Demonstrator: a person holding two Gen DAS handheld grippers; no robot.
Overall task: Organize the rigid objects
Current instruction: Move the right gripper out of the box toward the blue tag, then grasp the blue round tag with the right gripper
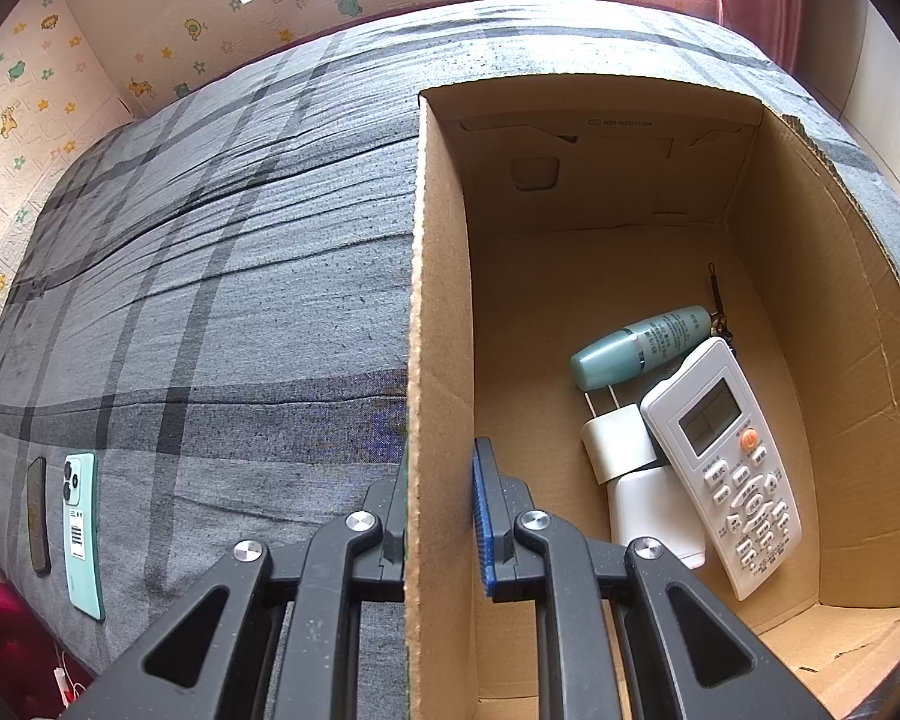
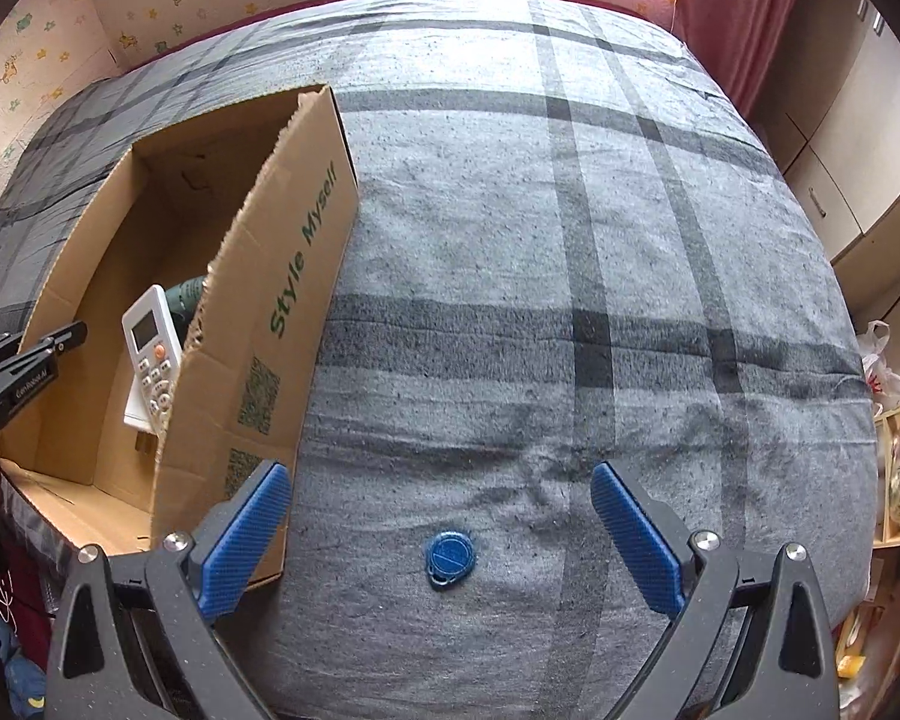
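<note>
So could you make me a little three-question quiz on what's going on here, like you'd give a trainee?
1. True or false: the left tongs are clamped on the side wall of the cardboard box.
2. Which small thing lies on the blanket between the open right tongs? A) white charger B) blue round tag C) teal bottle
3. Name the largest white thing lying in the box.

Key:
1. True.
2. B, the blue tag.
3. The remote control, beside the white charger and teal bottle.
</note>
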